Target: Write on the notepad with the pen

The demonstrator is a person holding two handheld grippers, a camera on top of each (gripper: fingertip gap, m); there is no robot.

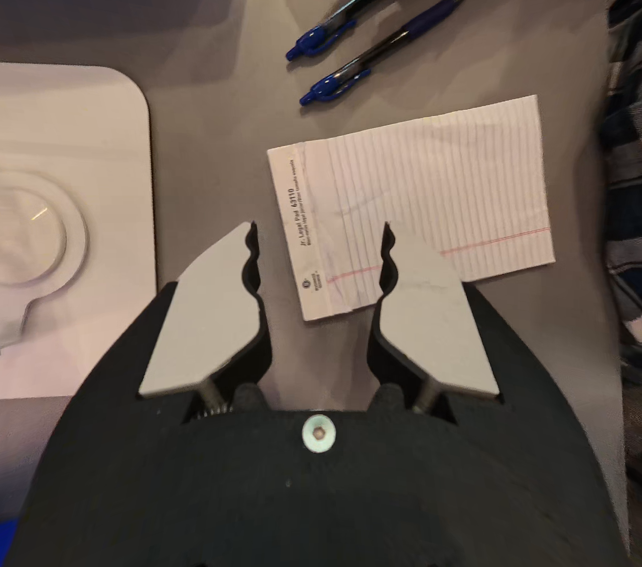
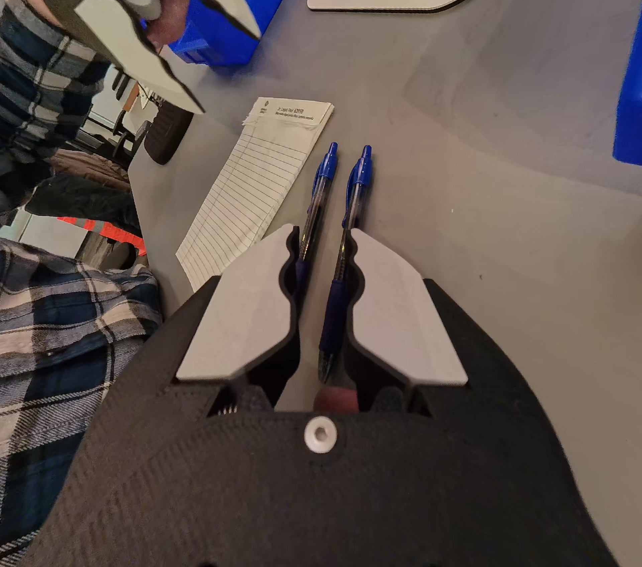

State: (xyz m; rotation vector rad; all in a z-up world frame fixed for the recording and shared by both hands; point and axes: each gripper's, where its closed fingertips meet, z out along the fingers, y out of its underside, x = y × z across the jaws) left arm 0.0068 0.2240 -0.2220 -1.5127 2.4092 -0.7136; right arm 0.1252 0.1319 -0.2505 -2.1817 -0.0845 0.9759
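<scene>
Nothing has gone onto the page yet: we see the notepad (image 1: 434, 189) lying flat on the grey bench (image 1: 215, 99) with its lined sheet bare of writing. It shows only faint creases, a red margin line and a white printed band along the bound end.

The left tongs (image 1: 319, 225) stand wide apart and hold nothing. One finger (image 1: 417, 307) hangs over the pad's near corner and the other is over bare bench.

Just beside the pad lie two blue click pens, side by side and nearly parallel. The right tongs (image 2: 323, 231) are set over them with the jaws partly apart. The pen farther from the pad (image 2: 357, 189) runs up the gap between the fingers, and we see bench between it and the left finger. The nearer pen (image 2: 321, 189) slips out of sight beneath that finger. Neither looks clamped, so we judge the pick-up is only about to begin.

Still to come are closing on one pen, carrying it across, setting its point to the paper and making the marks. Both pens have clear barrels, dark blue rubber grips and blue clips.
</scene>
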